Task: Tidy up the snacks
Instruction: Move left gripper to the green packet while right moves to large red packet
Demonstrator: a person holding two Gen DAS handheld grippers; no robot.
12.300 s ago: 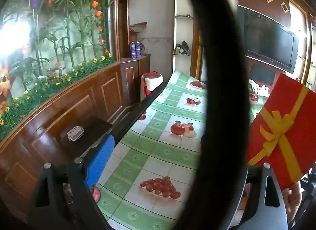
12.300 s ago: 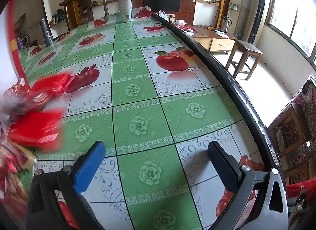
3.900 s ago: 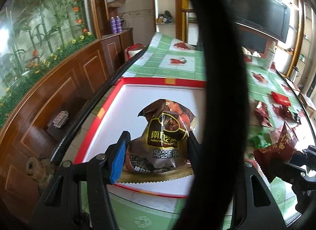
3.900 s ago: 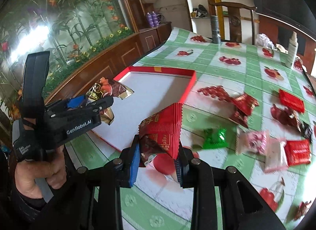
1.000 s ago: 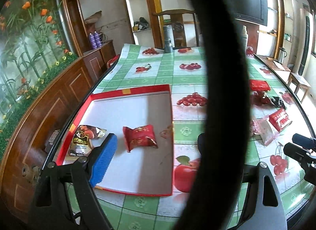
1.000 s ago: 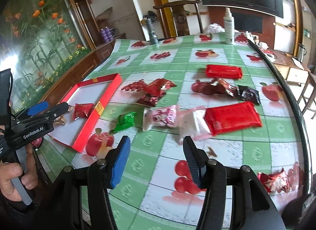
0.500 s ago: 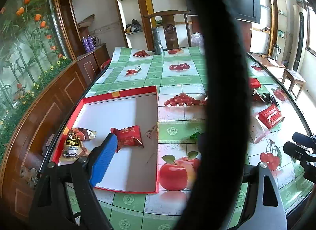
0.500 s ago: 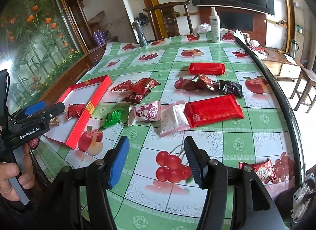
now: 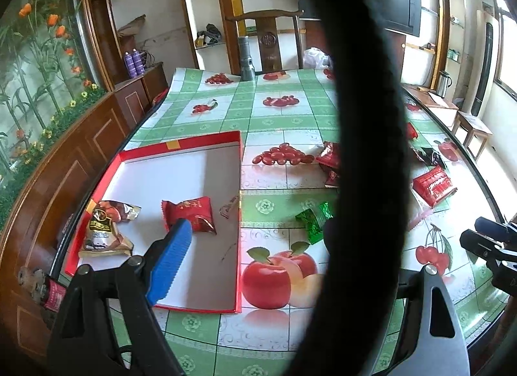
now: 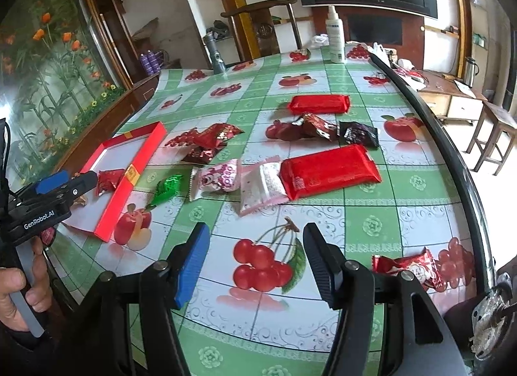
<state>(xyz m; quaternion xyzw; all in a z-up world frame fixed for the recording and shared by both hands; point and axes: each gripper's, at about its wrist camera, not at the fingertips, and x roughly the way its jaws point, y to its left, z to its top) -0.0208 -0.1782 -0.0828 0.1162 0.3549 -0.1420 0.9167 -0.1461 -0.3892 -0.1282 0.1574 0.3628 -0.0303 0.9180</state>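
Right hand-held gripper [image 10: 255, 259], empty, jaws opening, has swung from the red box [image 10: 124, 195] at left, where two packets now lie, toward loose snacks [image 10: 329, 170] mid-frame on the surface [image 10: 416, 224].

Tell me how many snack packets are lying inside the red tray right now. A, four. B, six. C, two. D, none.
C: the left wrist view shows only a brown packet and a red packet lying on the white floor of the red tray; the other snacks, like the green packet, lie out on the tablecloth.
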